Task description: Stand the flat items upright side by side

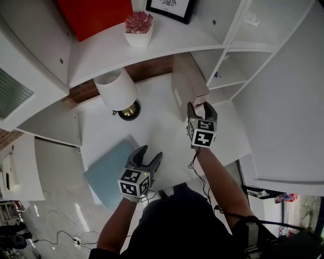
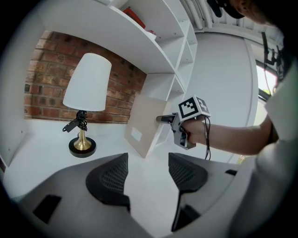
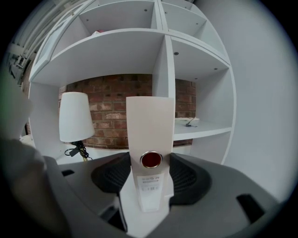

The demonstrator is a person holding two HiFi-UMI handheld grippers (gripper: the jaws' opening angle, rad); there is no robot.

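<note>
- Right gripper view: the right gripper [image 3: 149, 163] has its jaws clamped on the narrow spine of a beige binder [image 3: 150, 125]. One pad presses each side, just below the spine's red ring hole.
- Left gripper view: the left gripper [image 2: 146, 172] has its jaws parted with only bare white tabletop [image 2: 42, 139] between them. It holds nothing.
- The binder [image 2: 142, 125] stands upright with a slight lean. I cannot tell whether its lower edge touches the tabletop.
- In the head view a light blue flat item [image 1: 109, 172] lies flat at the tabletop's [image 1: 162, 126] near edge. It is at 8 o'clock from the frame's centre, partly under the left gripper [image 1: 151, 154].
- A lamp [image 1: 116, 88] with a white shade and brass foot stands at 11 o'clock from that gripper, before a brick wall [image 2: 42, 69].
- White shelves [image 1: 167, 43] surround the tabletop. On the shelf above are a potted plant [image 1: 138, 23], a red box [image 1: 96, 15] and a framed picture [image 1: 172, 7].
- Both forearms reach up from 6 o'clock. The right gripper [image 1: 201, 107] points to 12 o'clock with the binder [image 1: 185, 83] ahead of it. The left points toward 1 o'clock.
</note>
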